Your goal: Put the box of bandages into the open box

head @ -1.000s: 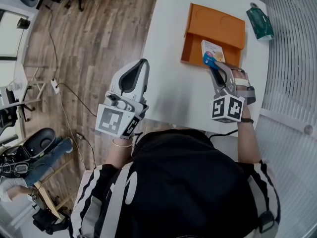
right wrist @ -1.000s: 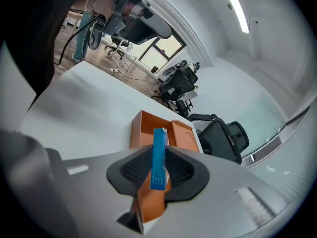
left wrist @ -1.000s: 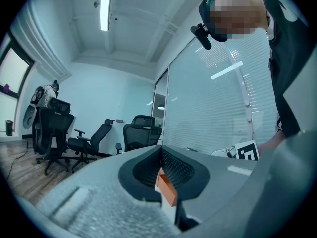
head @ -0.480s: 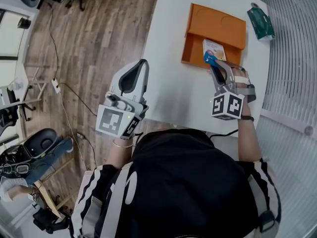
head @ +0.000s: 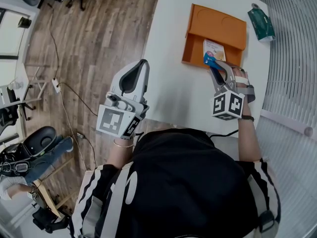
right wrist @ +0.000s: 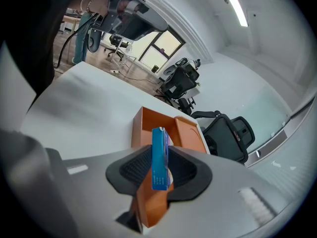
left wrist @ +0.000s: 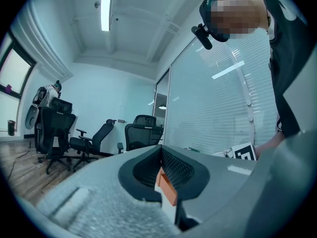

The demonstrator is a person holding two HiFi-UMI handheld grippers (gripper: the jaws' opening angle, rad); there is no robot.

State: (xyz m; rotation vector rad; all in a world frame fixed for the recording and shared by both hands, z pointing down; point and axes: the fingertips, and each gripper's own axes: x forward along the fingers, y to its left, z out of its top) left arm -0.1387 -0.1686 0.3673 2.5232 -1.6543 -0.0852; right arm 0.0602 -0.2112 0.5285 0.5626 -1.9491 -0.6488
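Observation:
The open orange box (head: pixel 218 26) lies on the white table (head: pixel 173 83), its lid folded back. The box of bandages (head: pixel 214 50), white with a blue end, slants over the orange box's near wall into its tray. My right gripper (head: pixel 210 62) holds that blue end, and its jaws are opening. In the right gripper view the bandage box (right wrist: pixel 159 157) stands on edge between the pads of the right gripper (right wrist: pixel 159 165), above the orange box (right wrist: pixel 148 128). My left gripper (head: pixel 141 63) hovers off the table's left edge, shut and empty, as the left gripper view confirms for the left gripper (left wrist: pixel 161 150).
A green packet (head: pixel 259 23) lies at the table's far right corner. Wooden floor, office chairs and cables lie to the left of the table. The person's torso fills the bottom of the head view.
My right gripper and the bandage box have edged slightly forward over the orange box. The left gripper has stayed put.

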